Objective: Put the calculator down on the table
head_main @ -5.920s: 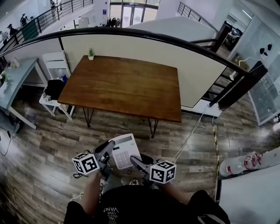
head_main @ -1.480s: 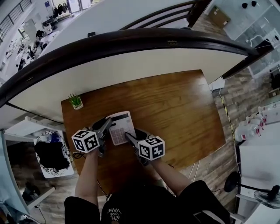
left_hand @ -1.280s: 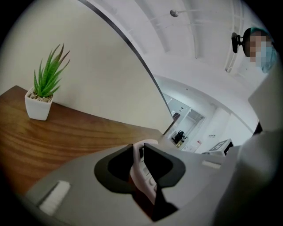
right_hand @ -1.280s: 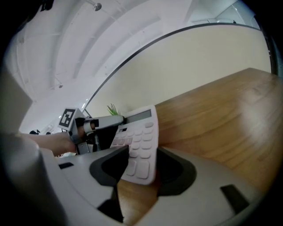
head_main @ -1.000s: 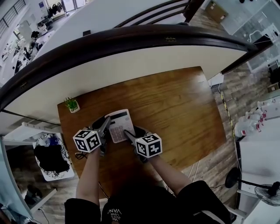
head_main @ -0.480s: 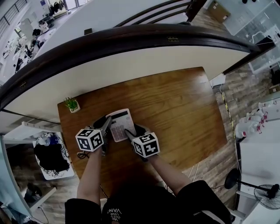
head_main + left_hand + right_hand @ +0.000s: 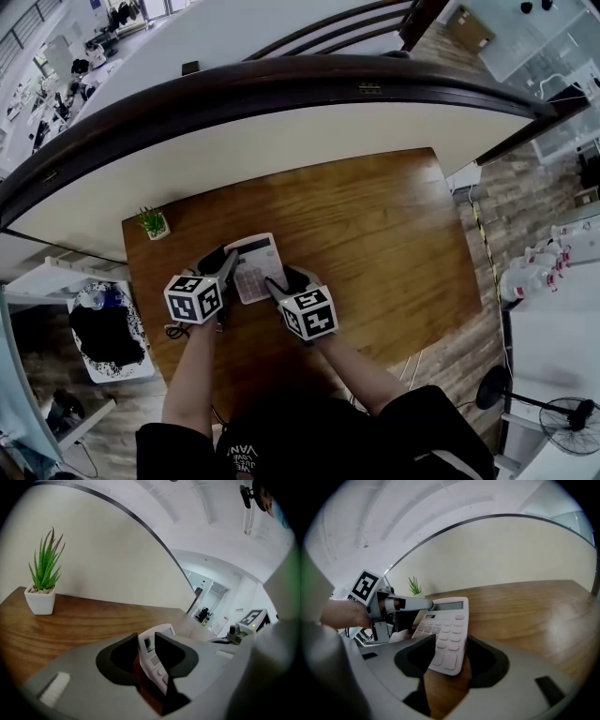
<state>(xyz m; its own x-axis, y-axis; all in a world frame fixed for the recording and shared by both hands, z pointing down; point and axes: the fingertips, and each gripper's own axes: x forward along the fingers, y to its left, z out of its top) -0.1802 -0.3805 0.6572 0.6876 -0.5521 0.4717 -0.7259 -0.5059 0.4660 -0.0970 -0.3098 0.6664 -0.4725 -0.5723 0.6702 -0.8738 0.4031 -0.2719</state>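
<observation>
Head view shows the calculator point(image 7: 255, 269) low over the wooden table point(image 7: 394, 234), bridging the space between both grippers. On its one side the left gripper point(image 7: 146, 643) has its jaws opening, the calculator's edge standing between them with a sliver of gap beside one pad. On the other, the right gripper point(image 7: 449, 654) is clamped on the near corner, keys sloping away ahead of it. Whether the calculator touches the table is unclear. A potted plant point(image 7: 43, 585) stands well ahead-left of the left gripper.

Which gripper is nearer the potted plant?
Left. The left gripper, jaws opening around the calculator's left edge, is on the plant's side; the right gripper holds its far edge.
</observation>
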